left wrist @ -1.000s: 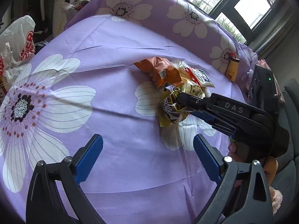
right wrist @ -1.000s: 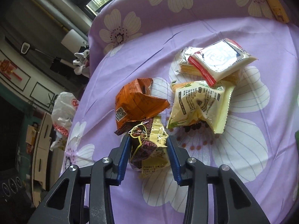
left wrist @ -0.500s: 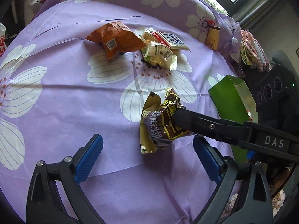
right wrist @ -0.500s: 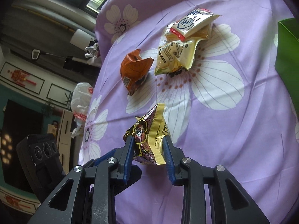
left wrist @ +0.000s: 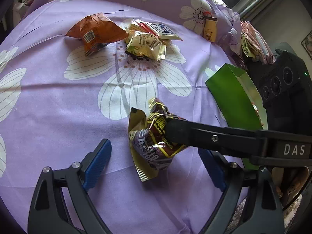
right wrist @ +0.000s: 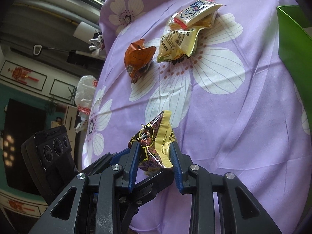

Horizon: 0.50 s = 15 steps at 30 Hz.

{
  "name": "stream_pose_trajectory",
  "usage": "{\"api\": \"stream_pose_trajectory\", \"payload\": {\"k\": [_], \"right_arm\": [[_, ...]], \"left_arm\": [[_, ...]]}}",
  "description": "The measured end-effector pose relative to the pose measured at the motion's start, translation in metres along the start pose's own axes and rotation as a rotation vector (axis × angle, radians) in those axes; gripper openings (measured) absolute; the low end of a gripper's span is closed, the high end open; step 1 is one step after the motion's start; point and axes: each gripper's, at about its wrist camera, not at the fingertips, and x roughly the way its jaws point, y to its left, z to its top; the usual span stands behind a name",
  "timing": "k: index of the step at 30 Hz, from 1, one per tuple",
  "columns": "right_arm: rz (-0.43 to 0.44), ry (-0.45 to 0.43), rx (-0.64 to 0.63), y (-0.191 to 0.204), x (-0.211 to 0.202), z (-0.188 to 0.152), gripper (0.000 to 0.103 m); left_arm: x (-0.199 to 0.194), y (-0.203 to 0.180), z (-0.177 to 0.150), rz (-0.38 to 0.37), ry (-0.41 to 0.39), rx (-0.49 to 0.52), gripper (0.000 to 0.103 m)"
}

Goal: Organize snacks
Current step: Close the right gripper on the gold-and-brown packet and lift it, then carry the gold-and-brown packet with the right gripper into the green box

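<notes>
Two claws work over the purple flowered cloth: the right claw is clamped on a crinkled brown-and-gold foil snack packet, held above the cloth just beside the green carton. The left claw is closing, its blue pads either side of the packet, not pressing. Best practice, in my judgement: grip the puffy body, not the slippery crimped edge.

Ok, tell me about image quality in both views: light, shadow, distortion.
Left wrist view: even daylight, sharp, soft shadows under the orange snack packet; fisheye bends the purple floral tablecloth, dark vignette at the corners. Right wrist view: same bulge, the room at left dim, the green box bright and cropped.
</notes>
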Motion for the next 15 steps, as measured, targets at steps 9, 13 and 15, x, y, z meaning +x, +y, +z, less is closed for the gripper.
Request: {"api": "stream_pose_trajectory", "payload": {"k": [9, 13, 15], "right_arm": [[-0.006, -0.013, 0.025, -0.010, 0.000, 0.002, 0.033], [-0.007, -0.018, 0.028, -0.013, 0.000, 0.002, 0.033], [-0.004, -0.020, 0.029, -0.013, 0.000, 0.002, 0.033]], "left_arm": [[0.007, -0.006, -0.002, -0.030, -0.012, 0.012, 0.061], [0.008, -0.006, -0.002, -0.022, -0.021, 0.025, 0.060], [0.009, -0.005, -0.002, -0.024, -0.021, 0.022, 0.059]]}}
